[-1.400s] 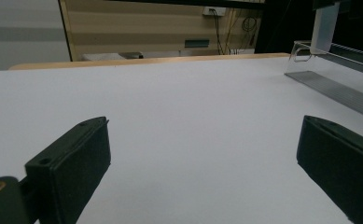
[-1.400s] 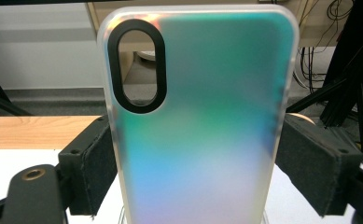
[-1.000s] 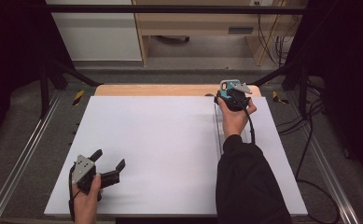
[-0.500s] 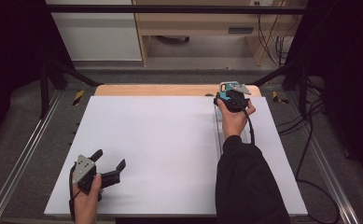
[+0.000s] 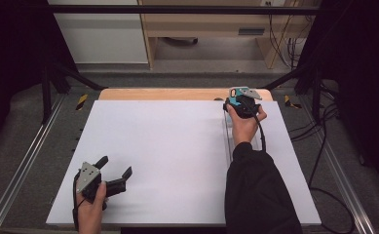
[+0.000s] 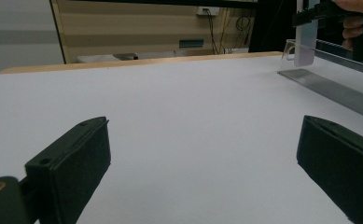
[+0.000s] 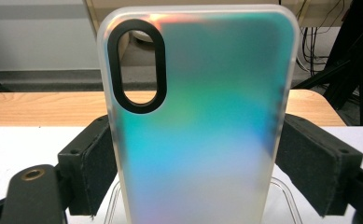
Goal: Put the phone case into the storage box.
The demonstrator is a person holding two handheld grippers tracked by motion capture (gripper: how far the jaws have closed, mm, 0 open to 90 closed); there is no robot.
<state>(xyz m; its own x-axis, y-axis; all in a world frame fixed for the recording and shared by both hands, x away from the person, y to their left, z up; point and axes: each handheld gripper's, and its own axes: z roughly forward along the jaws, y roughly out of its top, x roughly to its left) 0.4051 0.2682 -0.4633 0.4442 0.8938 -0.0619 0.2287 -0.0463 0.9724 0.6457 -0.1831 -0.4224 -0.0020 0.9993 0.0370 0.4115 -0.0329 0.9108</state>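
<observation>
Hands rest on the white surface [image 5: 177,146] in the high view: the left hand-held gripper [image 5: 115,174] near the front left corner, jaws spread wide and empty; the right hand-held gripper [image 5: 236,99] by the far edge, toward the right corner. Left gripper view: its jaws gape over bare surface [image 6: 179,116], the case [image 6: 306,44] upright far right. Right gripper view: the right hand-held gripper's pads [image 7: 88,168] clamp the iridescent case [image 7: 198,121] by its sides, upright, camera cutout [image 7: 137,65] upper left.

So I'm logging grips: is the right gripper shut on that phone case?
Shut: in the right gripper view, both pads press the phone case's sides, holding it upright.
</observation>
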